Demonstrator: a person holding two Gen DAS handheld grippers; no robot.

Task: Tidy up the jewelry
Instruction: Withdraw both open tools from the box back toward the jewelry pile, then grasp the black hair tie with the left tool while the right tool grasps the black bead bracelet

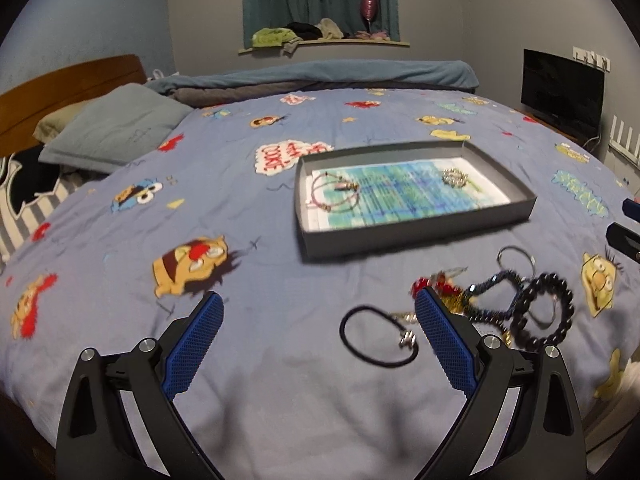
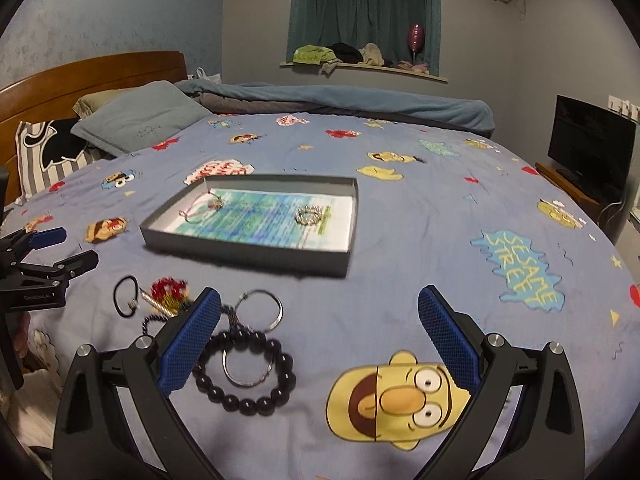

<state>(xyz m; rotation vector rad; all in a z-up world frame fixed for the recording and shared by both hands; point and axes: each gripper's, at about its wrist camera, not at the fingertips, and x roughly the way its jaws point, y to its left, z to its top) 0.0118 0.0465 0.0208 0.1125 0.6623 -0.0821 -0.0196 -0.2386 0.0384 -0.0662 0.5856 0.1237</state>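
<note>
Both wide open, empty: left gripper [image 1: 318, 308], right gripper [image 2: 319, 304]. Near shallow grey cardboard tray [image 1: 500, 218], tangled black beaded bracelet [image 2: 244, 372] and silver ring bangles [image 2: 258, 306]; risk lifting several together.

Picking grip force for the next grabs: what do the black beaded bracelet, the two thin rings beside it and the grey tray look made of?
Black beaded bracelet: glossy round beads, probably polished stone, glass or plastic; highlights show, the material stays open. Thin rings: silvery, shiny wire hoops, likely metal. Grey tray: matte, thin straight walls, looks like cardboard, with a printed paper sheet as liner.
</note>
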